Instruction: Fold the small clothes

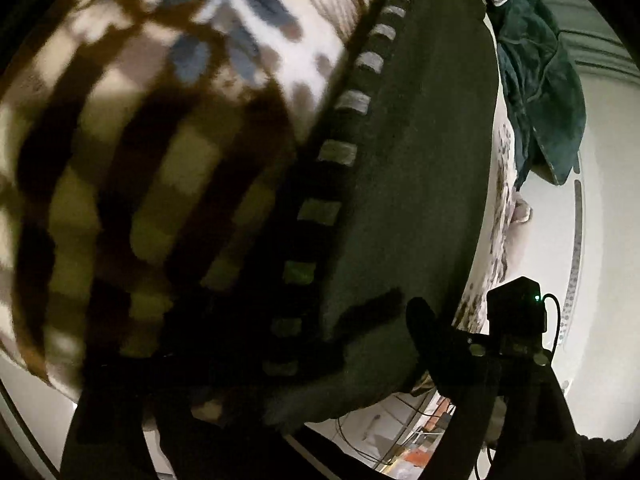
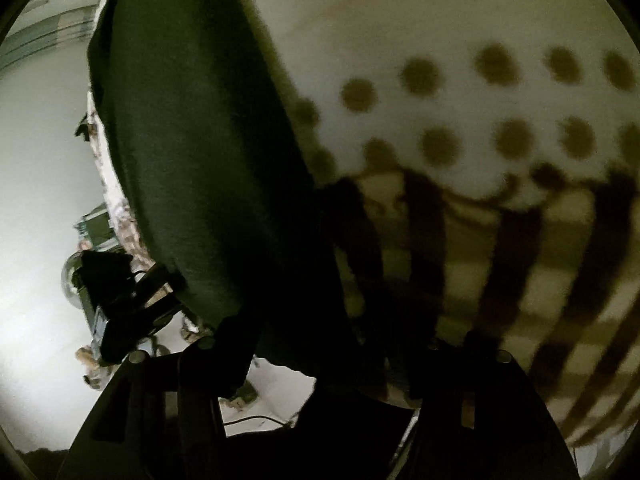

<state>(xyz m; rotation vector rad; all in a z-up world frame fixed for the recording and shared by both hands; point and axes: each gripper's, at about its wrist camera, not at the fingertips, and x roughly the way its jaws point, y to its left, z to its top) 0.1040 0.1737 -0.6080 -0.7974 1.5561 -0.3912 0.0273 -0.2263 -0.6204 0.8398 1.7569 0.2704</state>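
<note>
Garment (image 1: 408,184), dark green, with a band of pale rectangular marks along one edge, fills the centre of the left wrist view, hanging close in front of the lens. Behind it lies a patterned cloth (image 1: 168,92) in cream, brown and blue, blurred. Left claw (image 1: 248,392) sits in shadow at the lower frame, its fingers lost against the dark fabric; whether it is pinching the garment cannot be told. Right claw (image 1: 516,344) appears at lower right, black, with a small green light, next to the garment's lower edge. A teal cloth (image 1: 540,80) hangs at upper right.

Right wrist view: the same dark green garment (image 2: 200,160) hangs at left-centre, before a cream cloth (image 2: 460,120) with brown dots and stripes. Right claw (image 2: 320,380) shows two dark fingers at the bottom, the garment's lower edge between them; its grip cannot be judged. Left claw (image 2: 132,304) is at lower left, touching the garment's edge.
</note>
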